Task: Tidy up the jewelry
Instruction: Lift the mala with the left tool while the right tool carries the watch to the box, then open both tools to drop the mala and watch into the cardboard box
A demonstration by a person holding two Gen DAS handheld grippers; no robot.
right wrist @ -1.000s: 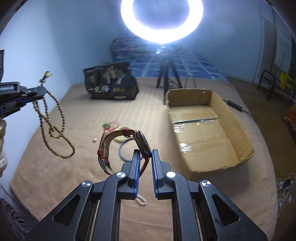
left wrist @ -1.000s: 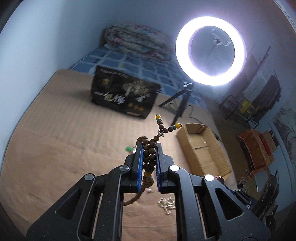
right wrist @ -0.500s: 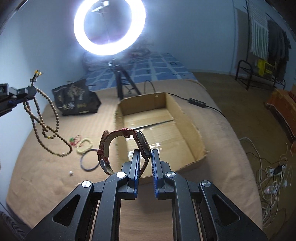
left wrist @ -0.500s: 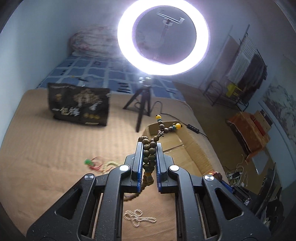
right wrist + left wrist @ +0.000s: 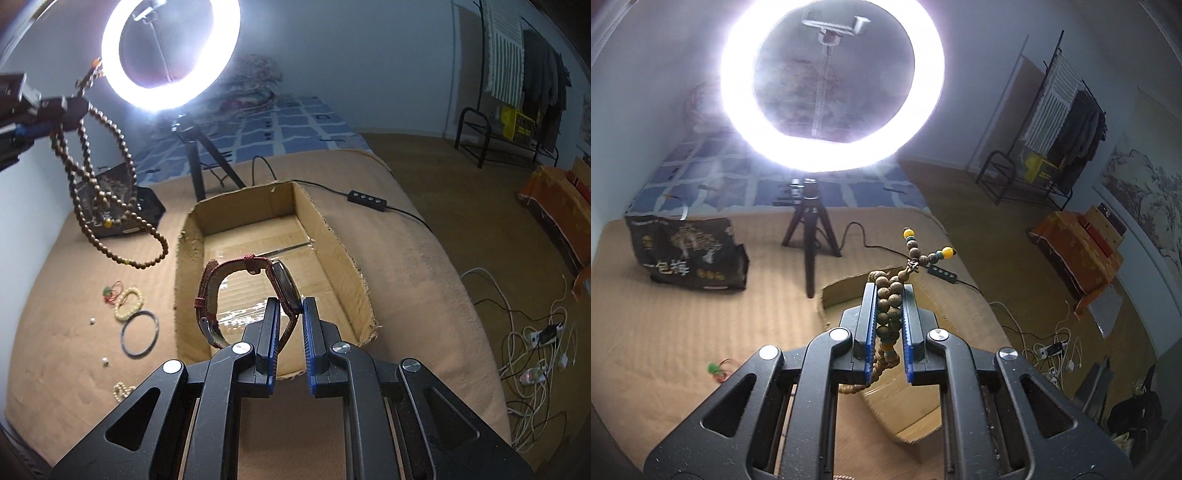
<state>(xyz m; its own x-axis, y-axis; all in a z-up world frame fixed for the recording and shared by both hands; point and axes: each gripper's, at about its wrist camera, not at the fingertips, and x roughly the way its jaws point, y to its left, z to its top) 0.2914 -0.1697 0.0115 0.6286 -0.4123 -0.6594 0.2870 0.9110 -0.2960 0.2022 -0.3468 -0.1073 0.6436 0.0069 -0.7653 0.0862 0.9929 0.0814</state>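
Note:
My left gripper (image 5: 889, 291) is shut on a long brown wooden bead necklace (image 5: 888, 314) with yellow end beads; its loops (image 5: 110, 206) hang in the air left of the box in the right wrist view. My right gripper (image 5: 290, 306) is shut on a wristwatch with a red strap (image 5: 236, 291) and holds it above the near end of an open cardboard box (image 5: 351, 269) on the tan bed. The box (image 5: 842, 291) lies under the left gripper too. Its floor is bare.
A black bangle (image 5: 141, 333), a pale bead bracelet (image 5: 129, 303), a red-green string (image 5: 112, 290) and a pearl strand (image 5: 122, 391) lie left of the box. A ring light on a tripod (image 5: 812, 236), a black bag (image 5: 687, 254) and a cable with remote (image 5: 367, 201) stand behind.
Both grippers have swung right, toward the box, each keeping its hold. The box now sits straight under and ahead of both.

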